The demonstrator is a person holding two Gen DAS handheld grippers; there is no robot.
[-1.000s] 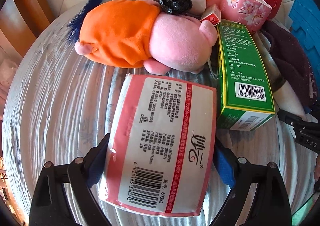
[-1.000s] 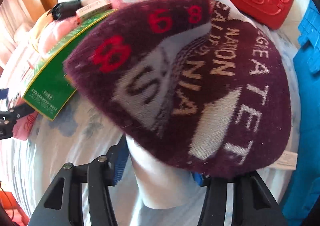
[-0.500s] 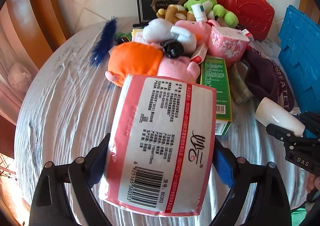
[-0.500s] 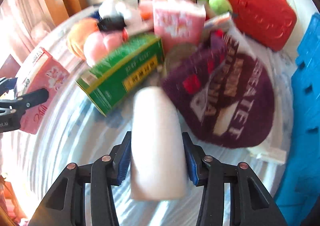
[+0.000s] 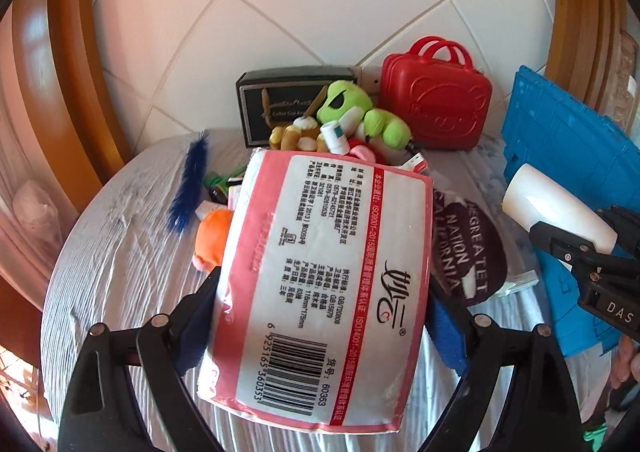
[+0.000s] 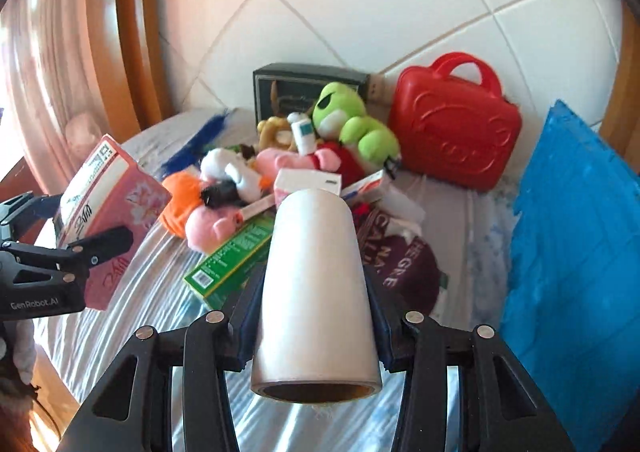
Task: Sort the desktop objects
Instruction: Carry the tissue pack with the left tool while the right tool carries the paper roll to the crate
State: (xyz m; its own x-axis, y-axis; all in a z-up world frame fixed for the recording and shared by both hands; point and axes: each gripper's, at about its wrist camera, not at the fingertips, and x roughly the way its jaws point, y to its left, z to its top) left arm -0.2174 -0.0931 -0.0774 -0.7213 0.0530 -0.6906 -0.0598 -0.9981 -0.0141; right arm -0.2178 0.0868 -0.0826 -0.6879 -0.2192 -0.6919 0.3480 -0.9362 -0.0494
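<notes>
Right wrist | right claw (image 6: 316, 316) pinching white roll (image 6: 316, 292) | left claw (image 5: 320, 316) pinching tissue pack (image 5: 320, 284) | toy pile (image 6: 280, 167) ahead

I count two grippers, left (image 5: 320, 316) and right (image 6: 316, 316); one tissue pack (image 5: 320, 284); one white roll (image 6: 316, 292); one red case (image 6: 452, 131); one green box (image 6: 230, 260); one blue crate (image 6: 572, 252); one frog plush (image 6: 352, 123).

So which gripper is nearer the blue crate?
Right. The right gripper, holding the white roll, is beside the blue crate; the left gripper, holding the tissue pack, is across the table.
</notes>
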